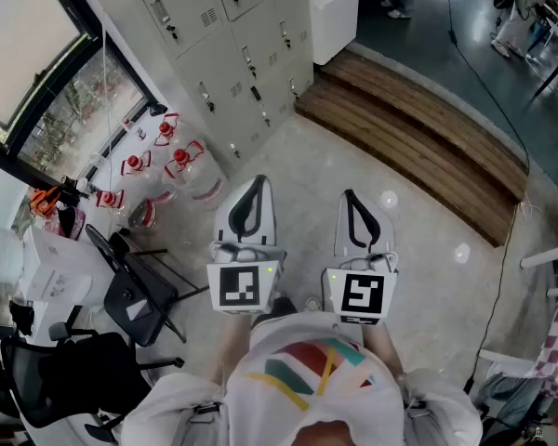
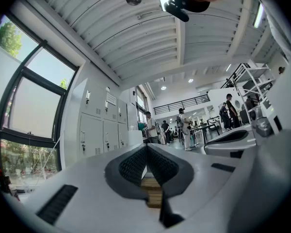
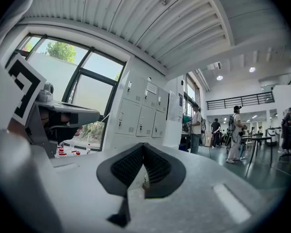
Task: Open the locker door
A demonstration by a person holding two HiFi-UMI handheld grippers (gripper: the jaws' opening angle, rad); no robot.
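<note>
The grey-white bank of lockers (image 1: 232, 45) stands along the wall at the upper left of the head view, every door shut, each with a small latch. It also shows in the left gripper view as lockers (image 2: 94, 130) and in the right gripper view as lockers (image 3: 140, 115), still some way off. My left gripper (image 1: 258, 182) and right gripper (image 1: 349, 195) are held side by side close to my chest, pointing towards the lockers. The left gripper (image 2: 146, 147) is shut with nothing in it, and so is the right gripper (image 3: 143, 145).
A low wooden step (image 1: 418, 147) runs diagonally to the right of the lockers. Several red-capped water bottles (image 1: 163, 165) lie on the floor by the window, with black chairs (image 1: 130, 295) at the left. People (image 3: 233, 135) stand far down the hall.
</note>
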